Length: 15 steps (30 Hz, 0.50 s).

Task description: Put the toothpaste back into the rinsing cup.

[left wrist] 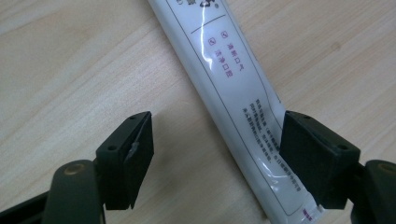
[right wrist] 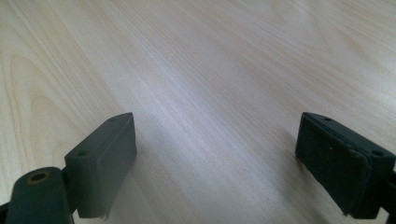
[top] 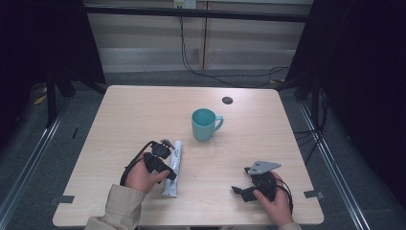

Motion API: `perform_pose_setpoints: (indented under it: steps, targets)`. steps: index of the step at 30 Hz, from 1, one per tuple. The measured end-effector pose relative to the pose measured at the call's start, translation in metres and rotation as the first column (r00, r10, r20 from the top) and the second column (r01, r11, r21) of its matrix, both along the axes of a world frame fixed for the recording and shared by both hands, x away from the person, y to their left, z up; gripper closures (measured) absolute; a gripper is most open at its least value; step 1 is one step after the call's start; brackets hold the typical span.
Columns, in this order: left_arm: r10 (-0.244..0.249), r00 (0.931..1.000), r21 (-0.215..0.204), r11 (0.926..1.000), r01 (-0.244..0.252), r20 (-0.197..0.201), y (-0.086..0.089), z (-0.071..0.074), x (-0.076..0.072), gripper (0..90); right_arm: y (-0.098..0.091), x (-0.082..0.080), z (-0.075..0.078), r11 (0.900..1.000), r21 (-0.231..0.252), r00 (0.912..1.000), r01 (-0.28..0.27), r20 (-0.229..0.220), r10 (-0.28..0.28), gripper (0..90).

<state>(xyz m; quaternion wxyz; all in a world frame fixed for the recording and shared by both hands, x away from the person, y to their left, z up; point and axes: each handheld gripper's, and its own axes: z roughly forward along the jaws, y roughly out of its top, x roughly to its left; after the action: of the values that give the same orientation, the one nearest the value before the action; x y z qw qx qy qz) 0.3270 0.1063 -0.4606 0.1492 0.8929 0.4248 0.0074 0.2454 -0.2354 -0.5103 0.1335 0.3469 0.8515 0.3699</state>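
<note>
A white toothpaste tube (top: 174,167) with printed text lies flat near the table's front left, its length running front to back. My left gripper (top: 168,159) stands open around it from the left side. In the left gripper view the tube (left wrist: 224,79) runs diagonally between the two jaws, close against the right-hand jaw, with a gap to the left-hand one. A teal mug (top: 205,124) stands upright at mid-table, handle to the right. My right gripper (top: 242,181) is open low over bare wood at the front right; nothing lies between its jaws (right wrist: 215,140).
The light wooden table (top: 143,110) has a small dark round hole (top: 227,100) behind the mug. Cables hang and trail on the floor beyond the far edge. Dark stands flank both sides of the table.
</note>
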Motion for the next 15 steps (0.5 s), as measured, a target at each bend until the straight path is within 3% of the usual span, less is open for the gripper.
perform_pose_setpoints:
  steps: [8, 15]
  targets:
    - [0.046, 0.9984, -0.028, 0.9985, -0.047, -0.032, -0.0041, -0.0008, 0.0, 35.2, 0.0006, 0.0005, 0.0, 1.0, 0.0, 1.0, 0.005, -0.001, -0.005, 11.7]
    - [0.062, 0.9973, -0.04, 0.9972, -0.063, -0.04, -0.0033, -0.0022, 0.0001, 35.7, 0.0012, 0.001, 0.0, 1.0, 0.003, 1.0, 0.007, -0.004, -0.007, 11.7]
